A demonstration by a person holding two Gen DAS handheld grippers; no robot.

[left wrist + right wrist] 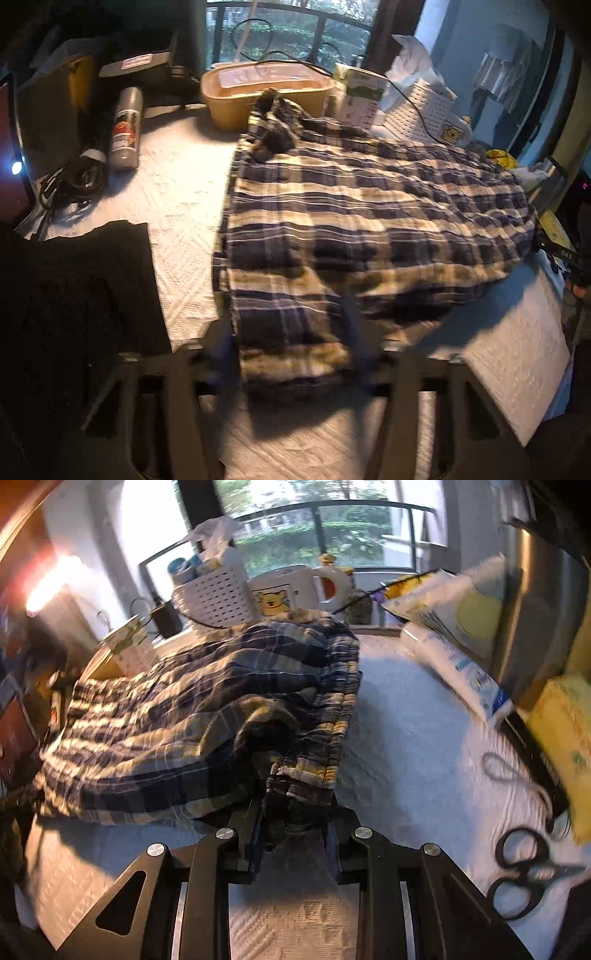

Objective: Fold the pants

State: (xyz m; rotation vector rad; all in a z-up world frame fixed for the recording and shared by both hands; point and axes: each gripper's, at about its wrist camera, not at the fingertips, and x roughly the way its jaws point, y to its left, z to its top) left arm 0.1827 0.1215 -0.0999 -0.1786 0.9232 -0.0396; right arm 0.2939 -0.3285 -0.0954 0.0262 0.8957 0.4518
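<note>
Gripping the navy-and-cream plaid cotton pants, left hand-held gripper and right hand-held gripper should lift evenly, keeping edges aligned over the white worktop.

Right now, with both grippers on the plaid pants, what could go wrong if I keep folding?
The plaid pants lie bunched, not flat, so a crooked crease may get locked in. The waistband sits loosely in the right gripper, whose jaws look wide, so it might slip. The scissors lie beside it on the table and could snag dragged fabric.
</note>
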